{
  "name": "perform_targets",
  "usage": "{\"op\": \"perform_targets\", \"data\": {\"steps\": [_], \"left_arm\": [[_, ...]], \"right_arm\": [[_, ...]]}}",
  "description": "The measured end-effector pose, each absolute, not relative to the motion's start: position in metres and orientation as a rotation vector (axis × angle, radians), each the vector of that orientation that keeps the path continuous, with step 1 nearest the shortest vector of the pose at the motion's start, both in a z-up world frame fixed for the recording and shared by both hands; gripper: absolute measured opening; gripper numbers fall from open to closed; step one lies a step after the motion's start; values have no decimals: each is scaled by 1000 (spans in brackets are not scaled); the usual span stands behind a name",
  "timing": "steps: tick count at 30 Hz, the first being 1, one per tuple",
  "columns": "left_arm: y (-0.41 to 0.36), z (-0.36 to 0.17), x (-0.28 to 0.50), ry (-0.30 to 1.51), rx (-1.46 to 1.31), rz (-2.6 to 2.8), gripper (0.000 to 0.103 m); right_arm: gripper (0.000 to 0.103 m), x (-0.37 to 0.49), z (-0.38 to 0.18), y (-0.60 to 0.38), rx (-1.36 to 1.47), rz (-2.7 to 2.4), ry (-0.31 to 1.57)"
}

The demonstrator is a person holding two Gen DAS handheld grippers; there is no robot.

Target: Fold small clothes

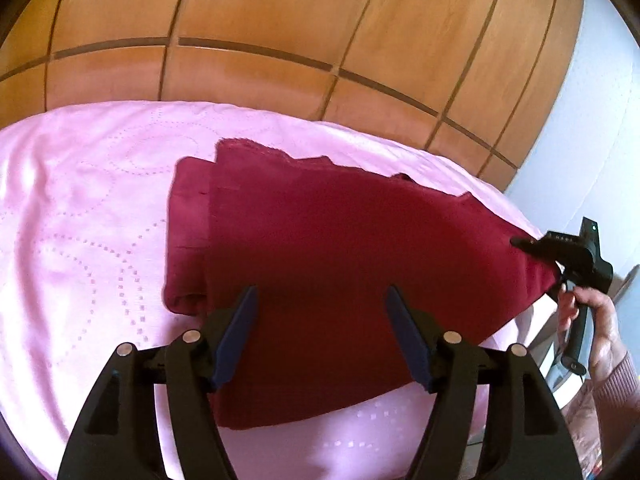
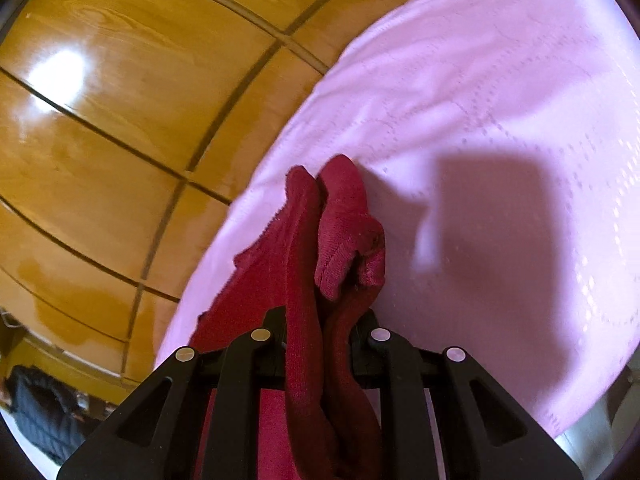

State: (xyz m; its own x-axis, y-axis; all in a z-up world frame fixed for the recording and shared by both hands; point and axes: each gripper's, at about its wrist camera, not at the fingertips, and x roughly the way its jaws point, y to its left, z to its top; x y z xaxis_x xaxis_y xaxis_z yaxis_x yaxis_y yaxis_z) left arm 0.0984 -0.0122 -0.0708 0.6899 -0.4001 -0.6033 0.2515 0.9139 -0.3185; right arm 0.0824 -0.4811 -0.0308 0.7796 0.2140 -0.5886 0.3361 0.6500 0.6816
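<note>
A dark red knitted garment lies partly folded on the pink bedspread. My left gripper is open, its blue-padded fingers spread above the garment's near part, holding nothing. My right gripper is shut on the garment's right corner and lifts it off the bed. In the right wrist view the red cloth is bunched between the shut fingers of the right gripper, which it hides.
A wooden panelled headboard or wardrobe stands behind the bed. The pink bedspread extends left and right of the garment. A pale wall is at the right. A dark bundle lies low at the left.
</note>
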Motion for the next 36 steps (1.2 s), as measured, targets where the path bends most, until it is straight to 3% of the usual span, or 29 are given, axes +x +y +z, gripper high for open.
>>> {"op": "perform_targets", "data": {"steps": [17, 36], "left_arm": [[27, -99, 102, 825, -334, -230, 68], [70, -103, 90, 812, -440, -163, 70]], "right_arm": [[15, 90, 72, -336, 566, 115, 606], [15, 109, 31, -174, 428, 373, 822]]}}
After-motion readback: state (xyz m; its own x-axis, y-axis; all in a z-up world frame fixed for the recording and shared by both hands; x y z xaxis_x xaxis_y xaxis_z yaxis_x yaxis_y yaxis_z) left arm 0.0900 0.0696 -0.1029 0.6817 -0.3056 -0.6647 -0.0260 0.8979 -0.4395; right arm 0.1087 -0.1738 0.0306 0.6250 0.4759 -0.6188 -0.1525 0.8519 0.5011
